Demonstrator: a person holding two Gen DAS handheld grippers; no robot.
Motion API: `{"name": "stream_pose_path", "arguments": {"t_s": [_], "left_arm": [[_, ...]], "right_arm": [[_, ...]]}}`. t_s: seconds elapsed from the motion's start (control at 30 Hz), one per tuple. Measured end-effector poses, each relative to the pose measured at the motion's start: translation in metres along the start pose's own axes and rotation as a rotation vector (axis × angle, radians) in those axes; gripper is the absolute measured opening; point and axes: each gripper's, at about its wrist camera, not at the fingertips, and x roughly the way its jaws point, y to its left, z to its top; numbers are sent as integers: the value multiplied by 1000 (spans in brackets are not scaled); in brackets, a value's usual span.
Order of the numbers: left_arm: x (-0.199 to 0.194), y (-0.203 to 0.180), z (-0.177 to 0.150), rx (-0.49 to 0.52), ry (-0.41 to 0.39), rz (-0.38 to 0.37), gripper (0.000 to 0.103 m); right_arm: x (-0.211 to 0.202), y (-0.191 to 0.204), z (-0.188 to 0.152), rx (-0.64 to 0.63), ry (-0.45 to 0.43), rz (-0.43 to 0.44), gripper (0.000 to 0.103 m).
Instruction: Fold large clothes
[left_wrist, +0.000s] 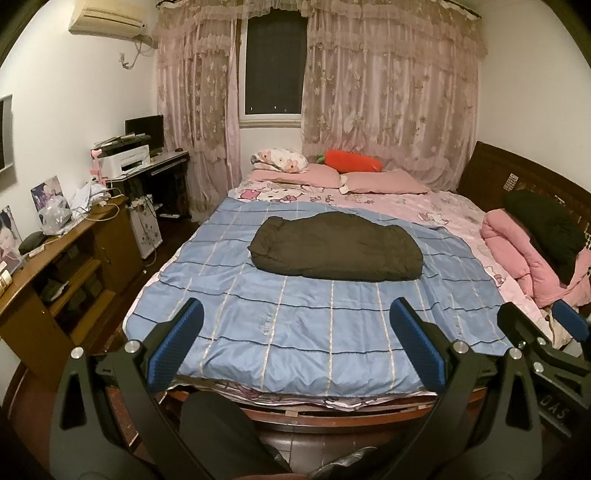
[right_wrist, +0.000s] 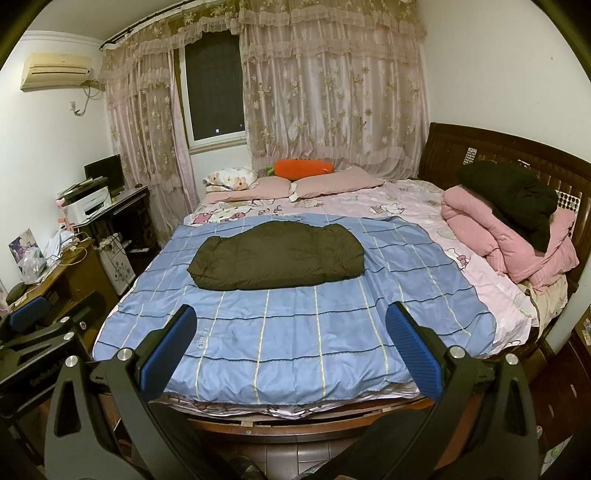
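Observation:
A dark olive padded garment (left_wrist: 336, 250) lies folded into a compact bundle on the blue checked quilt (left_wrist: 295, 325) in the middle of the bed; it also shows in the right wrist view (right_wrist: 277, 256). My left gripper (left_wrist: 295, 343) is open and empty, held back over the bed's foot, well short of the garment. My right gripper (right_wrist: 291, 343) is open and empty, likewise over the foot end. The right gripper shows at the right edge of the left wrist view (left_wrist: 543, 332); the left gripper shows at the left edge of the right wrist view (right_wrist: 33, 325).
Pink pillows (left_wrist: 321, 173) and an orange carrot plush (left_wrist: 354, 160) lie at the far side. A pink quilt (left_wrist: 517, 258) with a black garment (left_wrist: 546, 225) sits by the wooden headboard (right_wrist: 498, 155) on the right. A wooden cabinet (left_wrist: 55, 266) and a desk with a printer (left_wrist: 125, 158) stand left.

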Motion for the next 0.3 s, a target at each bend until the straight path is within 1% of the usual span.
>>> {"name": "stream_pose_path", "arguments": {"t_s": [0.13, 0.3], "left_arm": [[0, 4, 1, -12, 9, -14, 101], [2, 5, 0, -10, 13, -6, 101]], "right_arm": [[0, 0, 1, 0, -1, 0, 102], [-1, 0, 1, 0, -1, 0, 102]]}}
